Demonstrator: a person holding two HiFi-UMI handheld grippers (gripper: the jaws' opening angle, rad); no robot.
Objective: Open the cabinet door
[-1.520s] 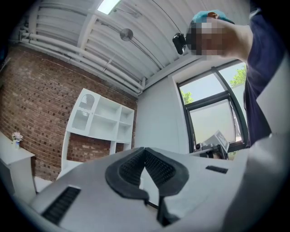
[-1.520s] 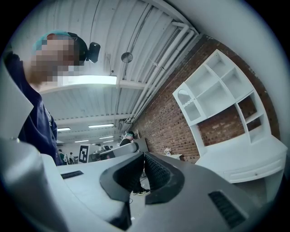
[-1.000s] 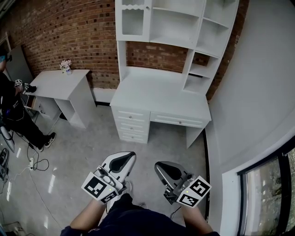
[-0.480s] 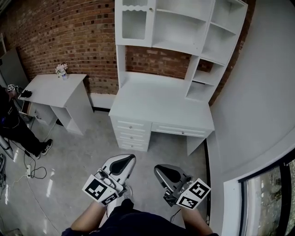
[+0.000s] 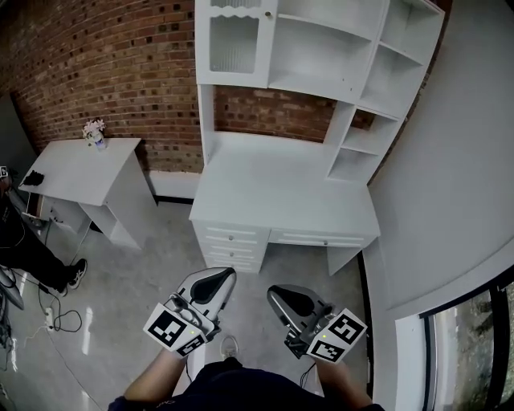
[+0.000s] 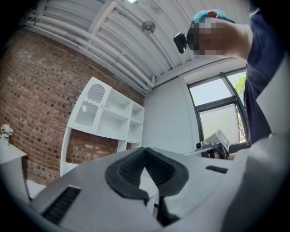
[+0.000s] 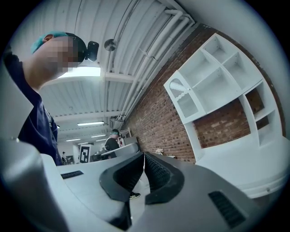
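The white desk hutch [image 5: 321, 56] stands against the brick wall, and its glass-fronted cabinet door [image 5: 234, 44] at the upper left is closed, with a small knob [image 5: 268, 14] at its right edge. Both grippers are low in the head view, well short of the desk and above the floor. My left gripper [image 5: 221, 274] is shut with nothing in it, and so is my right gripper [image 5: 277, 290]. In the left gripper view the door [image 6: 88, 106] shows far beyond the closed jaws of the left gripper [image 6: 145, 150]. The right gripper view shows the door [image 7: 181, 93] above the right gripper [image 7: 144, 157].
The desk top [image 5: 281, 181] and its drawers [image 5: 233, 241] lie between me and the hutch. A small white table [image 5: 80, 172] with a flower vase [image 5: 95, 132] stands at left, beside a person [image 5: 24, 249] and floor cables [image 5: 48, 317]. A white wall [image 5: 458, 160] and window [image 5: 474, 345] close the right.
The desk and hutch have come nearer and sit lower in the head view. Both grippers kept their places in the frame, still shut, and the person at left slid toward the edge.
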